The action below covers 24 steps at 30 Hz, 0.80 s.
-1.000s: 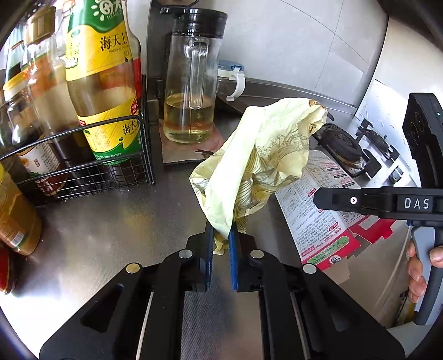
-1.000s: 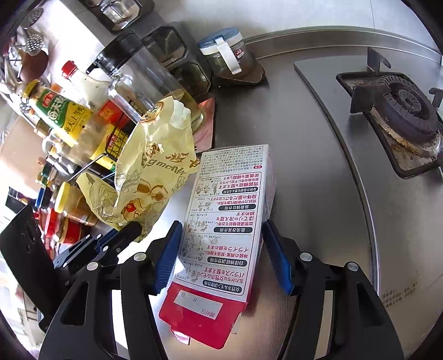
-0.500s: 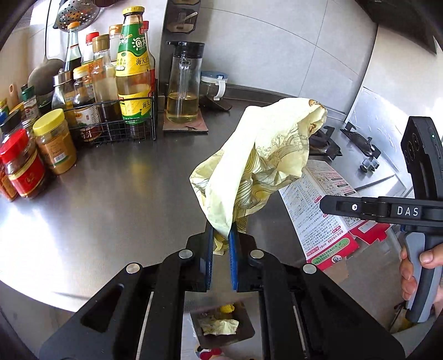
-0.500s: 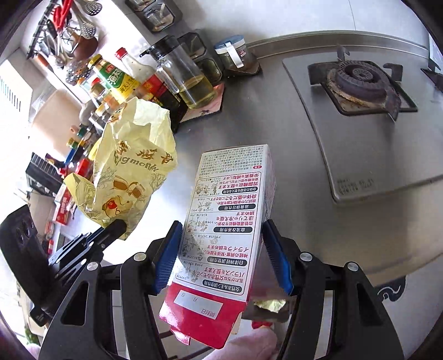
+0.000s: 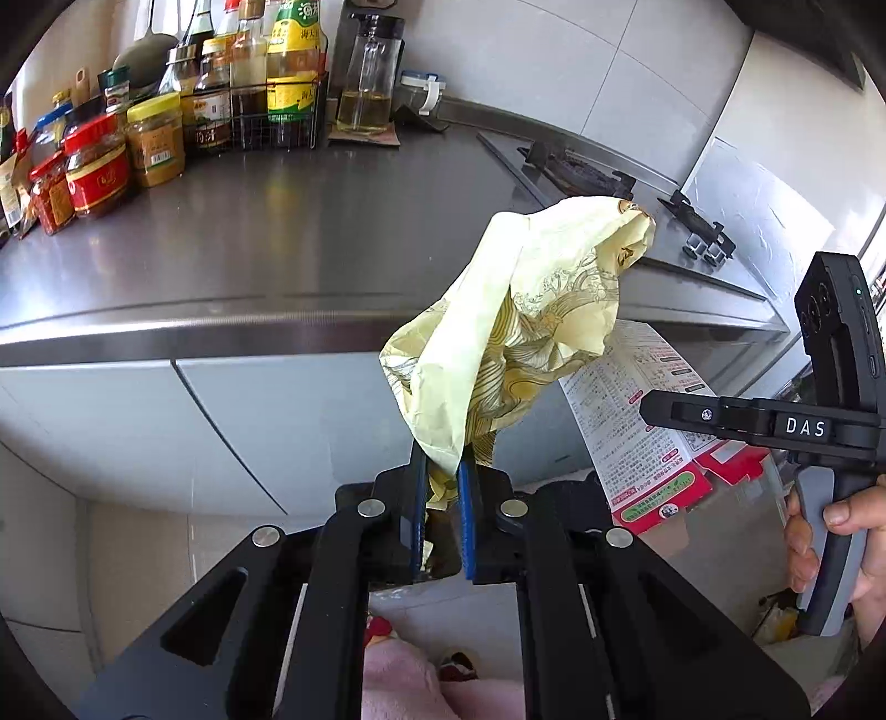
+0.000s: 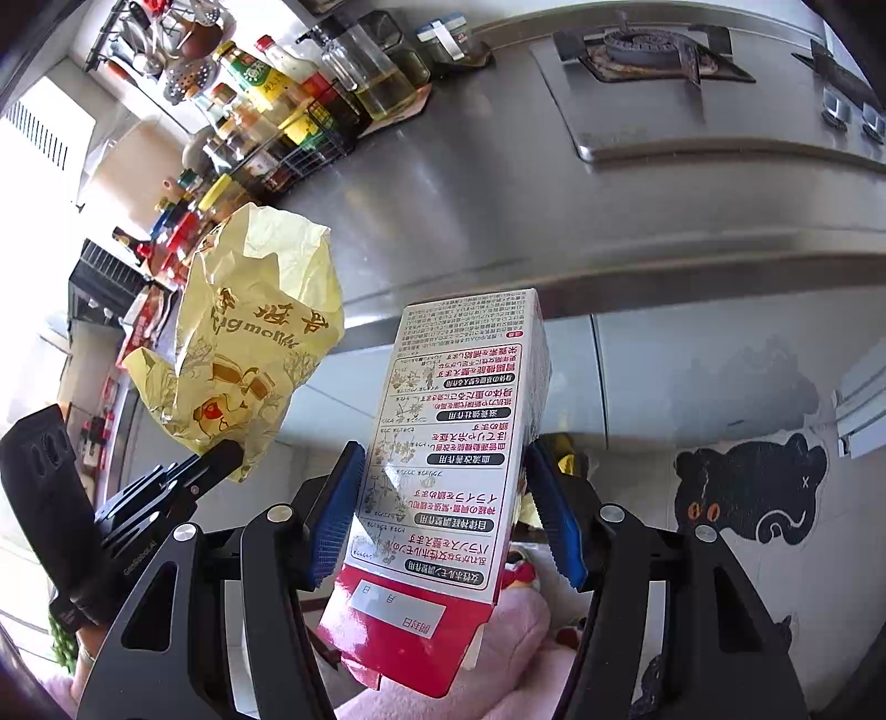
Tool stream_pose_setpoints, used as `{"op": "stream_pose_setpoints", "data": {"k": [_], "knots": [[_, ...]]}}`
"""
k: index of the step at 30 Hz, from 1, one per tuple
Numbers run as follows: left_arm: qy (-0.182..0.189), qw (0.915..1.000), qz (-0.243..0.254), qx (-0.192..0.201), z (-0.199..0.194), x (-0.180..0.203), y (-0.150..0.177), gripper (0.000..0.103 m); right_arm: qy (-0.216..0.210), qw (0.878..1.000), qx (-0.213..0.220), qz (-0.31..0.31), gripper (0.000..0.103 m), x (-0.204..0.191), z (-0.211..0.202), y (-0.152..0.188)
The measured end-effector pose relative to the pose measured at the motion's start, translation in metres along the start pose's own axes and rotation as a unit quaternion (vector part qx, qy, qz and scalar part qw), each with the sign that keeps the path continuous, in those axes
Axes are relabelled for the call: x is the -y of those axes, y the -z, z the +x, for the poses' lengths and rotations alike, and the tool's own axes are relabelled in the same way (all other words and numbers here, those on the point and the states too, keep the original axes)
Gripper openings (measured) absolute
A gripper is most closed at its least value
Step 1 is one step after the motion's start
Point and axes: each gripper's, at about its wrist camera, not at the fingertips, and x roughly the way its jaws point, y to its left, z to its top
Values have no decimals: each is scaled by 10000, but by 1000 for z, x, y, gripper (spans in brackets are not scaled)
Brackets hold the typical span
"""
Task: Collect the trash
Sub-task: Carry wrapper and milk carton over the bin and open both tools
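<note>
"DAS" in white letters on black gripper (image 5: 797,427) at right of left-wrist view. "GenRobot.AI", small and faint, on other gripper's arm (image 6: 141,560) in right-wrist view. Yellow paper bag (image 6: 252,343): partial Latin letters "gmo…" plus brown Chinese characters, upside down, not fully legible. White and red box (image 6: 448,465): dense Japanese print, upside down; "月 日" on white date field near red end. Green-labelled bottle (image 5: 296,33): "海天". Other jar labels too small to read.

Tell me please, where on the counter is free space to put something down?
The steel countertop is bare between the jars and bottle rack on the left and the gas stove on the right, up to its front edge. The back-left corner is crowded with bottles.
</note>
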Motion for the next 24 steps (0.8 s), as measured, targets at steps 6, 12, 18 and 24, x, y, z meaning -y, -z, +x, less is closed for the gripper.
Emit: {"op": "stream_pose_setpoints", "data": {"k": [6, 12, 18, 24], "knots": [[18, 9985, -267, -480, 30, -7, 44, 9, 109, 9987, -484, 84, 61, 21, 40, 35], [35, 9940, -537, -948, 76, -23, 80, 9, 247, 9947, -955, 280, 61, 48, 99, 58], [5, 9887, -706, -1321, 131, -37, 108, 9, 368, 9894, -1336, 433, 61, 65, 163, 73], [-187, 9827, -814, -1650, 183, -55, 131, 9, 497, 9851, -1514, 647, 61, 80, 214, 69]]}}
